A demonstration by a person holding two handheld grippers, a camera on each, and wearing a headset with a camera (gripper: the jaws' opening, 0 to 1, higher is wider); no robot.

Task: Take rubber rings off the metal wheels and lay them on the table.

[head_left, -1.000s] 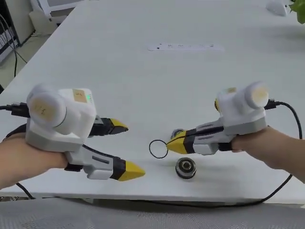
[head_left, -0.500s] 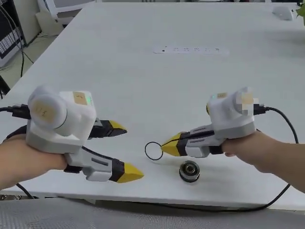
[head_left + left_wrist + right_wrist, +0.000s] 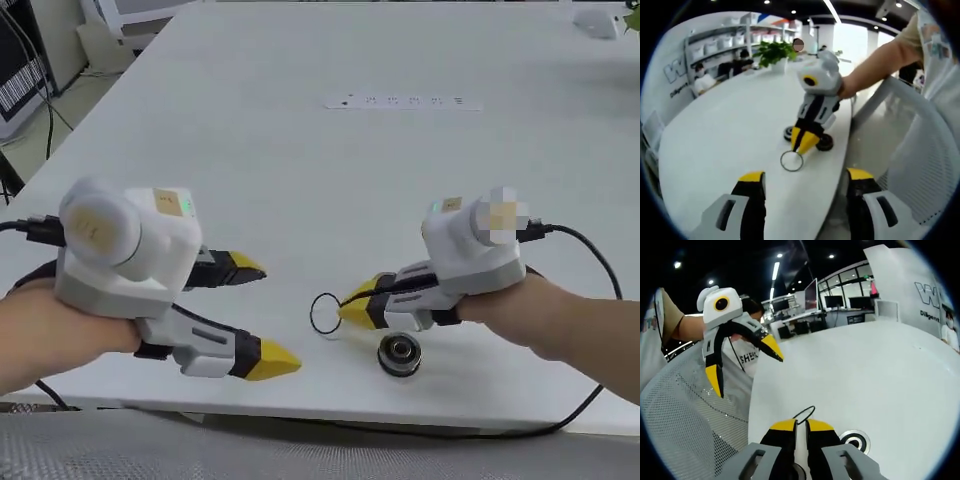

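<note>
While right gripper (image 3: 345,308) pinches rubber ring (image 3: 325,314) | left gripper (image 3: 278,314) agape

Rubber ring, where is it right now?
In the head view the rubber ring is low centre, at the tips of the shut right gripper, just left of the metal wheel on the table.
</note>
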